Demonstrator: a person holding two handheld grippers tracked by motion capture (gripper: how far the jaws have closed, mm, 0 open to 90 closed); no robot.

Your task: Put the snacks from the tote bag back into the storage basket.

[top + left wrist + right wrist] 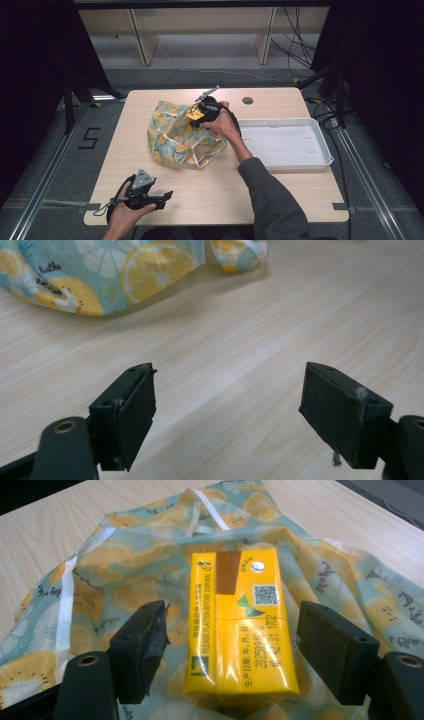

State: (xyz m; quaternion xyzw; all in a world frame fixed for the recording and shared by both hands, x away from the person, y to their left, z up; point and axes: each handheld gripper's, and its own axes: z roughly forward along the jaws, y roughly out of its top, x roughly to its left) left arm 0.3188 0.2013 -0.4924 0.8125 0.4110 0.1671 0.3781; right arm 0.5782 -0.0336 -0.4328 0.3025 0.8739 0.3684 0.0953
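My right gripper (227,645) has its jaws spread wide either side of the yellow carton (239,625), touching neither face; the carton lies on the fruit-print bag (182,135) toward the table's far edge. If I close now, a pad could snag loose cloth (it's bunched just under the carton) and drag everything. My left gripper (230,415) gapes empty near the front-left corner.

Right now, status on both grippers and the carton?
Left gripper open, idle over bare table. Right gripper open, jaws either side of yellow carton, not touching. Carton lies on fruit-print bag. Nothing blocking.
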